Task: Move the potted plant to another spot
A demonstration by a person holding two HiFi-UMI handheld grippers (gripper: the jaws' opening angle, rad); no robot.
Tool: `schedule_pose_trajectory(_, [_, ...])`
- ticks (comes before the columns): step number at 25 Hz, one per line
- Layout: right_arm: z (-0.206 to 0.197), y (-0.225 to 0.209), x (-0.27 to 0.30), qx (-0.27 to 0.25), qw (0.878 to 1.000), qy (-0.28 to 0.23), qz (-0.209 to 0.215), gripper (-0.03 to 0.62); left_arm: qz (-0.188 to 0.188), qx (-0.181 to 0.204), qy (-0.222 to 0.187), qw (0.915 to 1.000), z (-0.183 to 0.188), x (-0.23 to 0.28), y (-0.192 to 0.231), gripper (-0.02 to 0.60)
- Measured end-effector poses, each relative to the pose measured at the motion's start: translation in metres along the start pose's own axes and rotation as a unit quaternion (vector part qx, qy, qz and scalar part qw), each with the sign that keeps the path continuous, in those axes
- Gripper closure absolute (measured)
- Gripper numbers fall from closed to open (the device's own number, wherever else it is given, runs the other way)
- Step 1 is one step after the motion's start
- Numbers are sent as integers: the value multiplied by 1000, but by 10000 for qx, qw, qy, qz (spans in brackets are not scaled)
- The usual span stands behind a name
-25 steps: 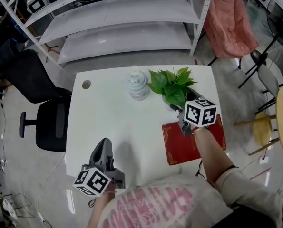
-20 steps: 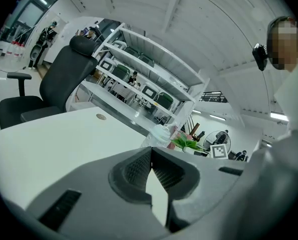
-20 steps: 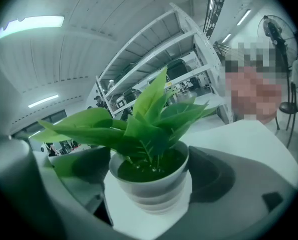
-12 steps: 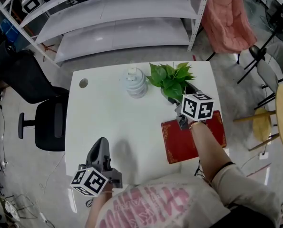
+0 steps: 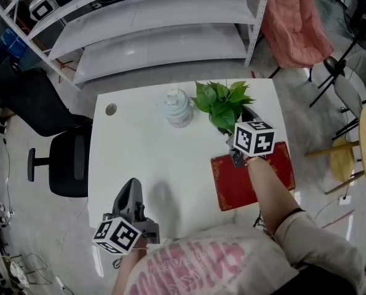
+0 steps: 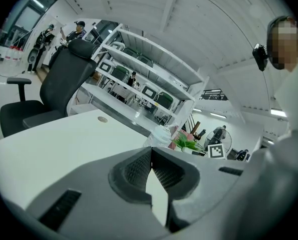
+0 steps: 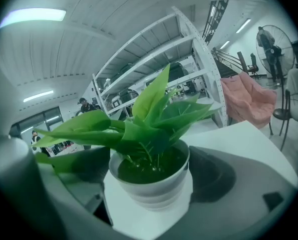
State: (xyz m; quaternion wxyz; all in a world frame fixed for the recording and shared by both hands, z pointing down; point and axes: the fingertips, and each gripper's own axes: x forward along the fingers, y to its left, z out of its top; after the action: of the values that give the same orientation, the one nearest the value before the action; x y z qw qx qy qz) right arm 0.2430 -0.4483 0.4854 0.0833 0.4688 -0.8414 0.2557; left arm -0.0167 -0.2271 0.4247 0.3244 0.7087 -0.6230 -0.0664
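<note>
Where the white desk (image 5: 146, 158) reaches toward its far right corner, the potted plant (image 5: 222, 106) stands upright. The right hand-held gripper (image 5: 233, 144) has its jaws closed against both sides of the white pot. A pale jar (image 5: 178, 108) stands just left of the plant, and a red mat (image 5: 256, 180) lies nearer. At the near left, the left hand-held gripper (image 5: 131, 198) has its jaws together and holds nothing.

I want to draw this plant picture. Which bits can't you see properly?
- Potted plant, head view: its pot is mostly hidden under leaves and the right gripper.
- Right gripper view: leaves cover one jaw, so whether both jaws touch the pot is unclear.
- Red mat, head view: partly under the person's arm; gold edging too small to read.
</note>
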Motion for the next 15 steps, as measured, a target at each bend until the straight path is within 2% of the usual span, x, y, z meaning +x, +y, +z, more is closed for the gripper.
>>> schedule_pose_trajectory(10, [-6, 2, -2, -197, 9998, 55, -78, 97, 32, -10, -19, 10000, -2, -4, 3, 578])
schedule_pose_trajectory(15, [-8, 3, -3, -263, 9996, 73, -101, 97, 96, 212, -34, 9997, 0, -7, 3, 578])
